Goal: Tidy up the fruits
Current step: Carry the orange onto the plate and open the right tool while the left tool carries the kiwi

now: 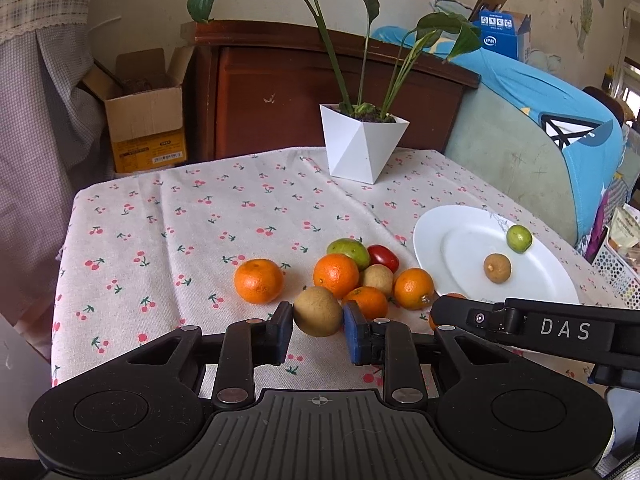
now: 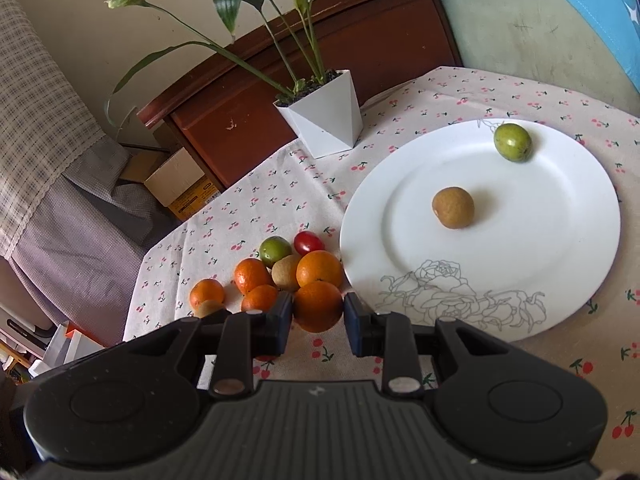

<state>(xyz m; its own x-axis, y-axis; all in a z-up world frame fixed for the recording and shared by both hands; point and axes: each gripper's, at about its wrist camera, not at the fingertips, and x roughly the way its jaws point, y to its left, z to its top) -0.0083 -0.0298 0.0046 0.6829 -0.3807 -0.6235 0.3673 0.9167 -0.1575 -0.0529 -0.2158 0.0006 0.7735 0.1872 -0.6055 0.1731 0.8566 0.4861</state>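
Left wrist view: the left hand-held gripper [image 1: 318, 322] pinches a brown fruit [image 1: 317, 311] between its pads above the desk [image 1: 160, 220]; the white plate [image 1: 432, 240] lies ahead and to its right

Right wrist view: the right hand-held gripper [image 2: 318, 314] pinches an orange [image 2: 318, 305]; the plate's rim [image 2: 352, 236] sits just ahead-right, so this hand is nearer

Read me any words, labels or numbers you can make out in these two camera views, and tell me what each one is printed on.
"DAS": white letters on the black arm of the right gripper, seen in the left wrist view.
Blue box behind the plant: a logo and icons, too small to read.
Yellow label on the cardboard box: print and barcode, too blurred to read.
White plate: only a drawn rose outline, no text.
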